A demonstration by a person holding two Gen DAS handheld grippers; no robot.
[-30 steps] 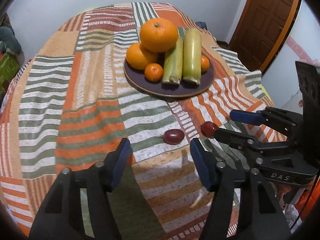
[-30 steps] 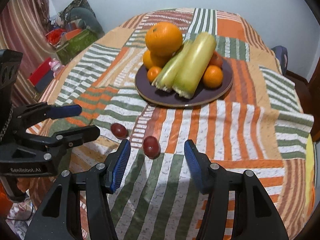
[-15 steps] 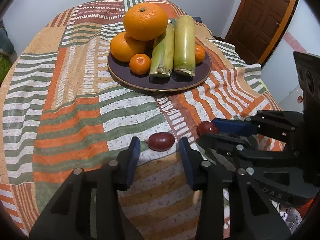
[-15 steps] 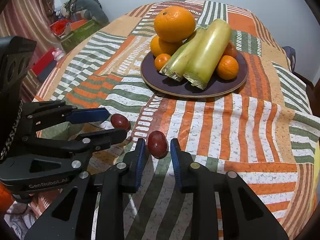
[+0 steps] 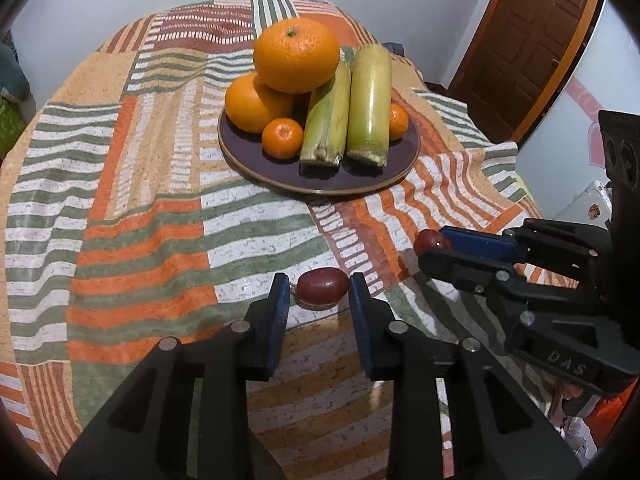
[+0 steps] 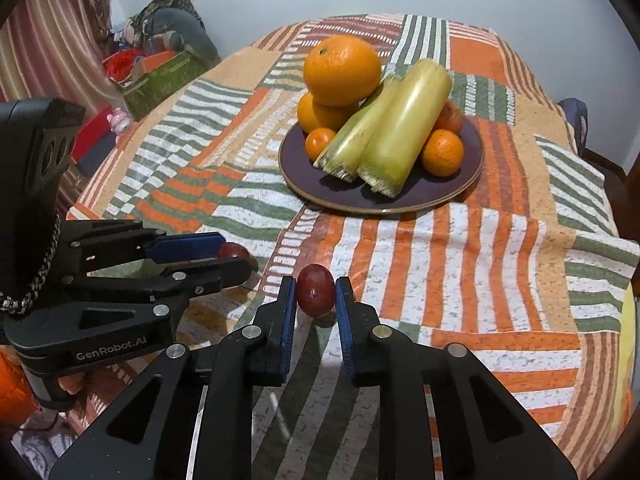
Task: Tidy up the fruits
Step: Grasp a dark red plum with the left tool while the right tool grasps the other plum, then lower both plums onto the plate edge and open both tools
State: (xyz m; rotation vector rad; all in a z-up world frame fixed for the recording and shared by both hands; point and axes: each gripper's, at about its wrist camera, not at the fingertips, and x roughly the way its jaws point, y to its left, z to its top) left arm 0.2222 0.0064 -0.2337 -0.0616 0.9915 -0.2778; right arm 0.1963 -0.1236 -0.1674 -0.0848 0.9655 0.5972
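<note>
Both grippers, wide apart a second ago, have now closed: left gripper (image 5: 319,289) clamps one red grape (image 5: 322,286) and right gripper (image 6: 316,290) another grape (image 6: 315,290), on the cloth near-side of the plate (image 6: 472,176).

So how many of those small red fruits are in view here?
2. The first red fruit sits between the left tongs; the second red fruit is pinched in the right tongs. More could be hidden behind the pile on the plate.

Red fruit (image 6: 315,290) seemingly between hand-held gripper (image 6: 315,294) pads.
</note>
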